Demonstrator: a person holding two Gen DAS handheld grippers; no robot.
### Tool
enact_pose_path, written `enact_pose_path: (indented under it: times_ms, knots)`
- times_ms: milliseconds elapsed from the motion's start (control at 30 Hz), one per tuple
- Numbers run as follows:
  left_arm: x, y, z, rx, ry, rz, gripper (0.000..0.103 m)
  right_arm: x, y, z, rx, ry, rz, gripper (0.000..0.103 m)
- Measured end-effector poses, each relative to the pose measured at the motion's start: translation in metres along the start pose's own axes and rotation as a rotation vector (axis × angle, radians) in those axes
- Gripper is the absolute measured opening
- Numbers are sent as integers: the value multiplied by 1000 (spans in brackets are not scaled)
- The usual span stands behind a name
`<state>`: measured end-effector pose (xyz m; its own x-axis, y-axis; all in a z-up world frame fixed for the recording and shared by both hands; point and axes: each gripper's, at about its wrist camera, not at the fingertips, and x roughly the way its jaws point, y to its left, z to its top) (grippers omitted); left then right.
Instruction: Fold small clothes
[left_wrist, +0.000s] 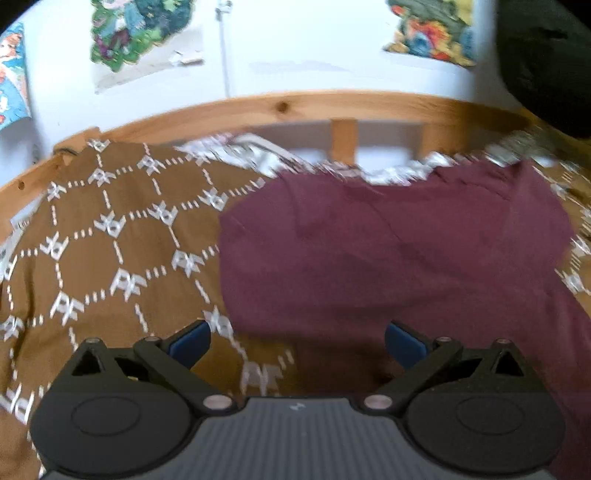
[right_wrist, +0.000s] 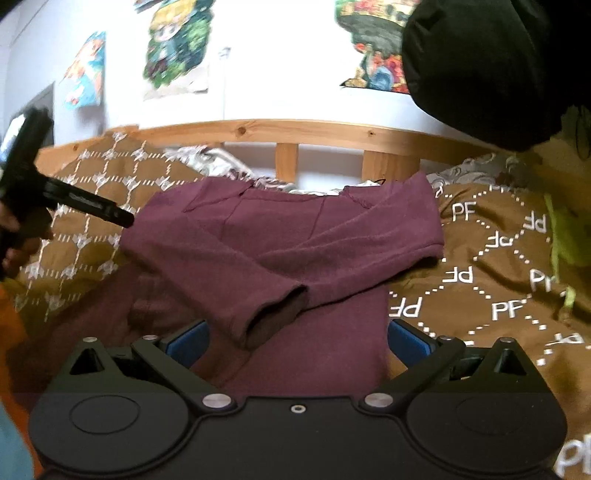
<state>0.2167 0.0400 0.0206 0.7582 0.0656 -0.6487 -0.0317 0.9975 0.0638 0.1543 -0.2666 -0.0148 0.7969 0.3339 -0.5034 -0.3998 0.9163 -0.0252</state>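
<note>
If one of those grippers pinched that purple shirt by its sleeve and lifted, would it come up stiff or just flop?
Probably flop: the purple shirt lies limp on the brown blanket, its sleeve already draped across the body. It likely weighs little, since the knit looks thin. It may drag and bunch rather than slide, as both fabrics look soft and matte. Both grippers stand open, holding nothing.

a home bedroom: a brown bedspread (right_wrist: 491, 266) printed with white "pf" letters covers a bed with a pine headboard rail (right_wrist: 295, 131), and colourful cartoon posters (right_wrist: 173, 48) are stuck on the white wall (left_wrist: 314, 48) behind it
</note>
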Motion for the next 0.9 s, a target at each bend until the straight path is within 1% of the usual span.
enact_pose_path:
  times_ms: [100, 200, 300, 433, 533, 633, 733, 767, 900]
  knots:
    - [-23, -4, -14, 0, 35, -56, 102, -16, 14, -7, -95, 28, -18, 102]
    - [-42, -11, -25, 17, 56, -99, 102, -32, 27, -15, -186, 65, -20, 102]
    - [-57, -17, -38, 42, 68, -138, 102, -44, 36, -25, -275, 107, -42, 102]
    - [-67, -28, -52, 91, 73, -171, 103, -53, 42, -41, -366, 214, -63, 102]
    - [-72, -36, -61, 124, 76, -188, 103, -60, 46, -56, -433, 266, -121, 102]
    - [-72, -43, -67, 145, 87, -197, 103, -60, 45, -70, -515, 296, -187, 102]
    - [-70, -46, -69, 157, 99, -202, 103, -52, 48, -84, -636, 303, -247, 102]
    - [-69, -47, -70, 159, 103, -202, 103, -49, 50, -89, -680, 292, -260, 102]
    - [-66, -47, -71, 166, 112, -201, 102, -44, 62, -102, -835, 201, -263, 102]
